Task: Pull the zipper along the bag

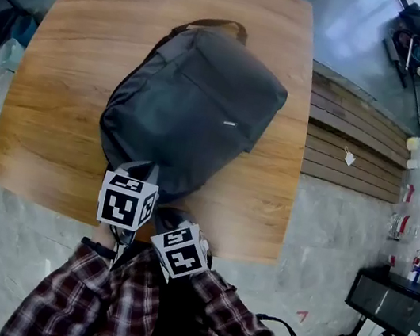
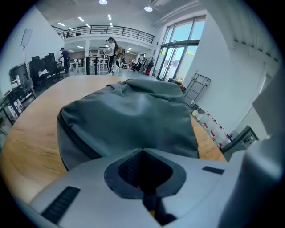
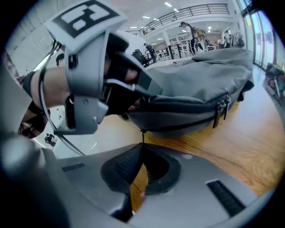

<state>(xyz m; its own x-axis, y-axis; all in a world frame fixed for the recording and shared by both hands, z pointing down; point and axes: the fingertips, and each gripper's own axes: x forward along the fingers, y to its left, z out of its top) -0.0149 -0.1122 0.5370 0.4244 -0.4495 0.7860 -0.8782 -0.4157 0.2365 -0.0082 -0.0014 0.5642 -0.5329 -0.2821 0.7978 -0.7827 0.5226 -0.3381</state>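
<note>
At the backpack's (image 1: 194, 96) near end, the right gripper (image 3: 142, 147) is seen with its jaws clenched together. A thin dark zipper pull cord (image 3: 142, 136) rises from their tips to the bag's zip track (image 3: 187, 106), so the cord is judged to be pinched there. Just beside it, on the same end of the backpack, the left gripper (image 2: 142, 151) is also closed. Its tips are pressed into the bag's fabric, which appears to be nipped to steady the bag, though the pinch itself is hidden by the jaws.

From the right gripper, the backpack lies ahead and slightly above. The zip track is seen running off to the right along the backpack's side, towards two hanging slider pulls (image 3: 220, 111) further along. The backpack is laid flat on the wooden table (image 1: 52, 103). Its long axis runs away from the person and slants a little to the right, with the carry handle (image 1: 215, 25) at the far end.

The pull is therefore judged to go along that axis, away from the near end. The right gripper is better placed for it, being already on the cord, while the backpack's near end is held back by the left.
</note>
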